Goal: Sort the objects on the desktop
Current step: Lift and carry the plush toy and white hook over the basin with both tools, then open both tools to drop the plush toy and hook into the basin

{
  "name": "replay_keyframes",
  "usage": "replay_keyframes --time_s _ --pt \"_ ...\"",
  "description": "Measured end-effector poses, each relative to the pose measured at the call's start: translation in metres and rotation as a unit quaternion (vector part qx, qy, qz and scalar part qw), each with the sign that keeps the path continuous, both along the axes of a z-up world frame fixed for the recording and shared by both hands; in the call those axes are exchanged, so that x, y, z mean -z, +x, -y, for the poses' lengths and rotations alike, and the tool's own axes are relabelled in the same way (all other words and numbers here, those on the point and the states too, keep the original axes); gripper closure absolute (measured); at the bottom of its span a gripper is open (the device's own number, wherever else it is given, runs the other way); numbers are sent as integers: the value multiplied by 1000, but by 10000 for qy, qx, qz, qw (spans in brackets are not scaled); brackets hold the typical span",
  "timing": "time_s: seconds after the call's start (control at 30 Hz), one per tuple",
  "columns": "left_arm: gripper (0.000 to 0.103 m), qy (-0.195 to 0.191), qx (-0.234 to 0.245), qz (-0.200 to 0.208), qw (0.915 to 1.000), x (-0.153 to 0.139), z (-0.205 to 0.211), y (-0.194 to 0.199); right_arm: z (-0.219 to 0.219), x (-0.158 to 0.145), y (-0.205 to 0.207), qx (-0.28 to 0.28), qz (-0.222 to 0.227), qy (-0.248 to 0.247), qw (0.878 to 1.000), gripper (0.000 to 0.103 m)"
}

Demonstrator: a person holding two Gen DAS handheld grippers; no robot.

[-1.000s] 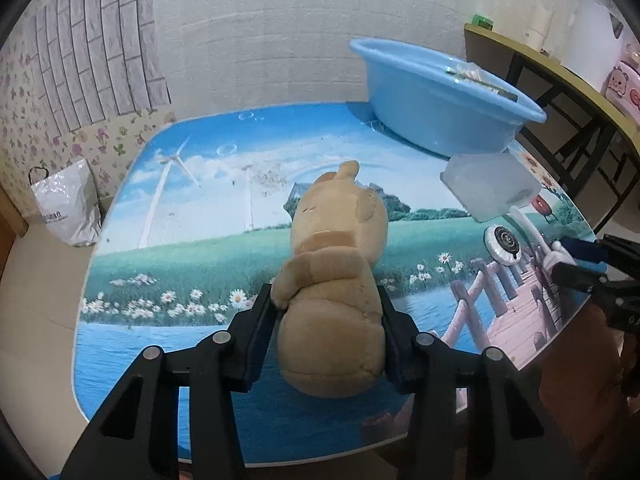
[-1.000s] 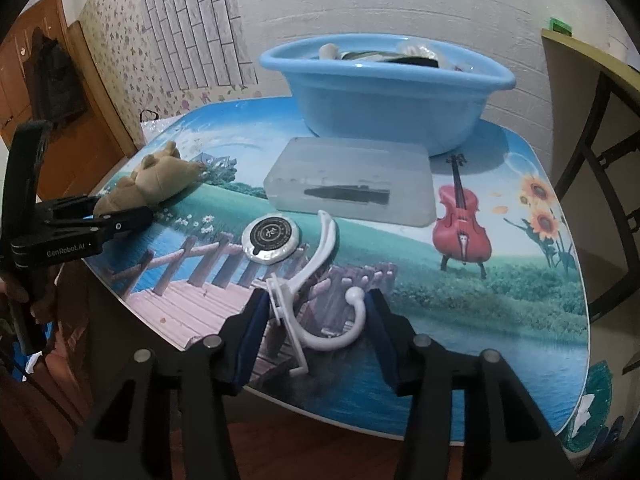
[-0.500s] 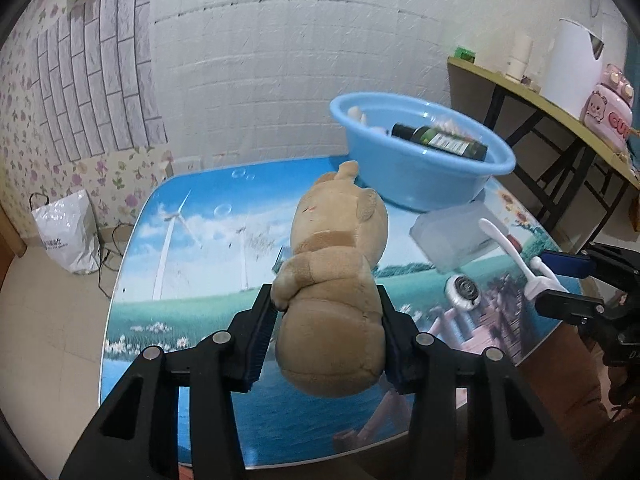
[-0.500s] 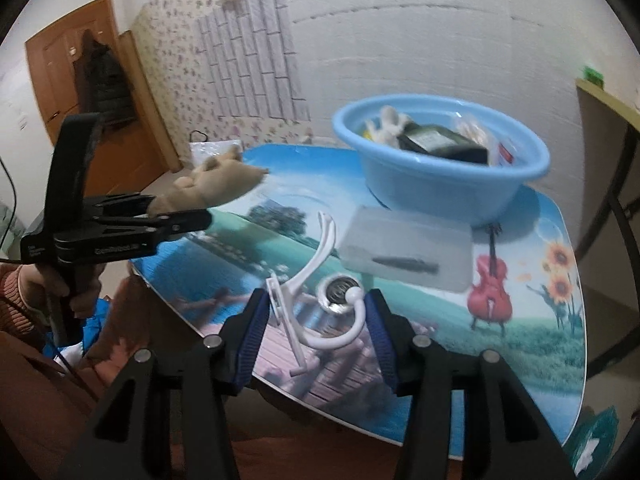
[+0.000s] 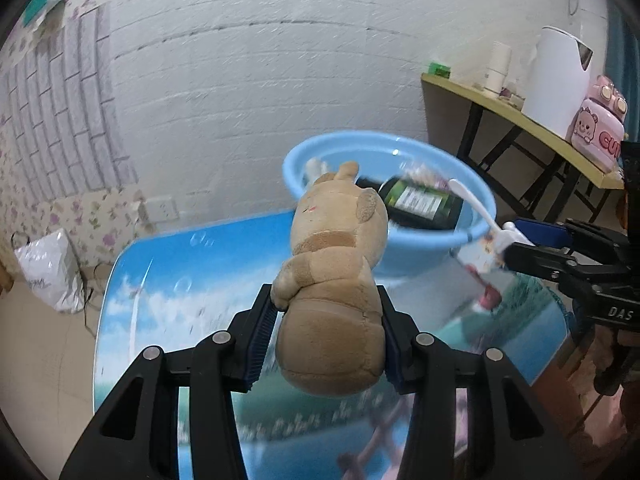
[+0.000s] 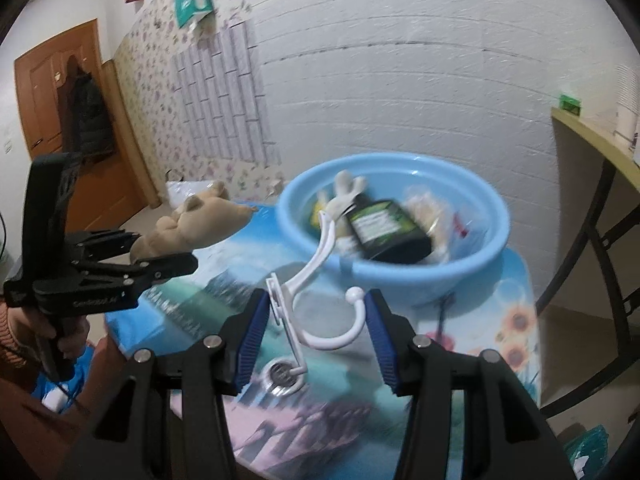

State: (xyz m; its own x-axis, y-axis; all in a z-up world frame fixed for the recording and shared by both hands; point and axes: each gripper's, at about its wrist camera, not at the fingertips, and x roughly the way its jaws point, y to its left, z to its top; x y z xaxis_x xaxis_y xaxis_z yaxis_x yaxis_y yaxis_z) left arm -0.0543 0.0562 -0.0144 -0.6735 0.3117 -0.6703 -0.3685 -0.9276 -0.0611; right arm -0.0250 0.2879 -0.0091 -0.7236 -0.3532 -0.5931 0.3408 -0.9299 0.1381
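My left gripper [image 5: 324, 344] is shut on a tan plush bear [image 5: 336, 280] and holds it in the air above the table, short of the blue basin [image 5: 476, 208]. It also shows in the right wrist view [image 6: 160, 260] with the bear [image 6: 196, 220]. My right gripper [image 6: 316, 328] is shut on a white plastic hook [image 6: 316, 268], lifted above the table in front of the basin [image 6: 400, 268]. The hook [image 5: 476, 204] and right gripper [image 5: 516, 240] show at the right of the left wrist view. The basin holds a dark bottle [image 6: 384, 232] and several other items.
The table [image 5: 168, 280] has a printed landscape top. A round metal disc [image 6: 280, 372] and a frosted clear box [image 6: 320, 312] lie on it below the hook. A yellow side table [image 5: 512, 116] with a white kettle [image 5: 556, 80] stands at the right. A white bag [image 5: 48, 272] lies on the floor.
Both grippers have risen higher off the table with the bear and the hook and moved closer to the basin. The view is blurred by motion.
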Motion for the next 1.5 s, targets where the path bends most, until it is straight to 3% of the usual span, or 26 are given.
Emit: replay_keyframes --time_s 0.17,0.37,0.73,0.83,0.87,0.9,1.17,1.43,1.5 --pt "57 24 201 -3 9998 -9 -22 -33 -13 -5 -25 177 -122 -35 9998 55" --pt "56 -33 376 31 9993 -14 -44 -60 -27 0 -56 338 28 -171 9993 55" --pt "54 -401 509 261 9976 -4 -76 -109 -37 6 -112 616 187 -160 9978 55" --pt "39 -496 463 219 9975 -6 -80 -115 -36 6 -123 593 252 -126 9978 55" --pt "26 -579 380 224 9973 -6 -81 -118 -36 6 -125 594 267 -105 9978 55" --pt "18 -637 321 240 9972 -7 -81 -119 -36 7 -127 602 281 -79 9978 55" --pt "13 -1095 -112 286 9935 -5 -83 -116 -30 11 -133 652 354 15 9972 54" --pt "7 -747 -340 641 9946 -7 -69 -109 -24 16 -134 849 562 52 9948 54" --pt "7 -872 -401 624 9934 -6 -69 -104 -23 17 -132 845 583 90 9947 53"
